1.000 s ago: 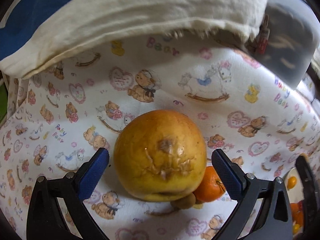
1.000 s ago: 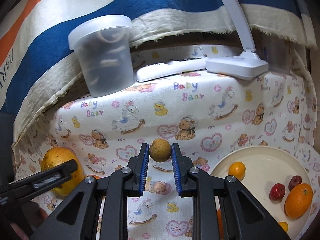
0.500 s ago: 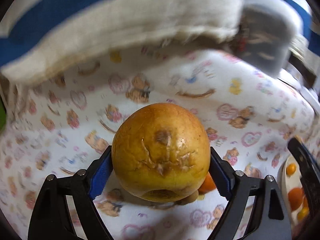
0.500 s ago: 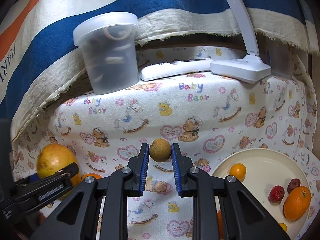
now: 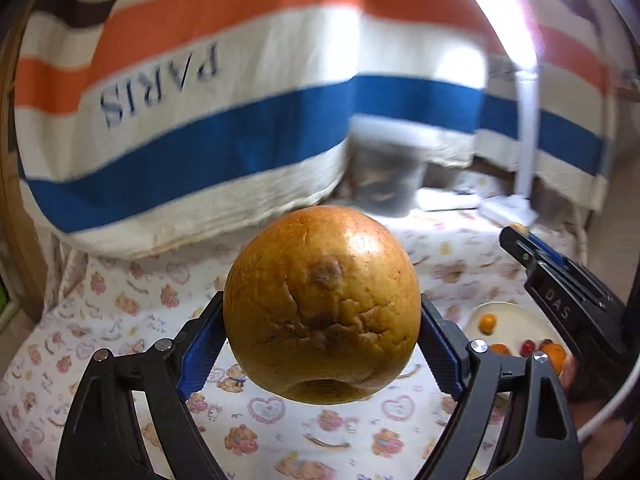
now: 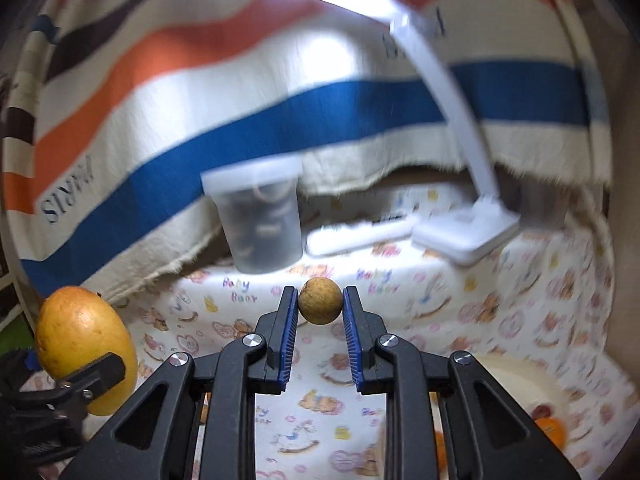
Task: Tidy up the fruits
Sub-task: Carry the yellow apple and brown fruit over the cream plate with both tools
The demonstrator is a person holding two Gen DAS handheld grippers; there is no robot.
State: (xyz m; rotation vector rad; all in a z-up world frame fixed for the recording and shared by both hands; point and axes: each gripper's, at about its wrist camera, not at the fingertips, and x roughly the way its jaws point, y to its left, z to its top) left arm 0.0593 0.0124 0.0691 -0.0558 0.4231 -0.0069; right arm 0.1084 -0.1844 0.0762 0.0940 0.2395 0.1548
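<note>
A large yellow-orange fruit (image 5: 320, 304) with a cracked brown scar hangs above the patterned cloth, my left gripper (image 5: 320, 344) shut on its two sides. From the right wrist view the same large fruit (image 6: 80, 344) shows at the far left, off the table. My right gripper (image 6: 320, 312) is shut on a small round brown fruit (image 6: 320, 306), lifted over the cloth. A cream plate (image 5: 516, 320) at the right holds a small orange and red fruits; its rim (image 6: 532, 376) shows low on the right. The right gripper's black body (image 5: 560, 292) crosses the left wrist view.
A striped towel (image 5: 240, 120) marked PARIS hangs behind the table. A lidded clear tub (image 6: 260, 220), a white remote (image 6: 360, 232) and a white desk lamp (image 6: 468, 232) stand along the back of the bear-print cloth (image 6: 320, 420).
Both grippers have risen from the cloth with their fruits. The left jaws closed onto the large fruit and lifted it away from the small orange beside it. Both views tilted up toward the towel.
</note>
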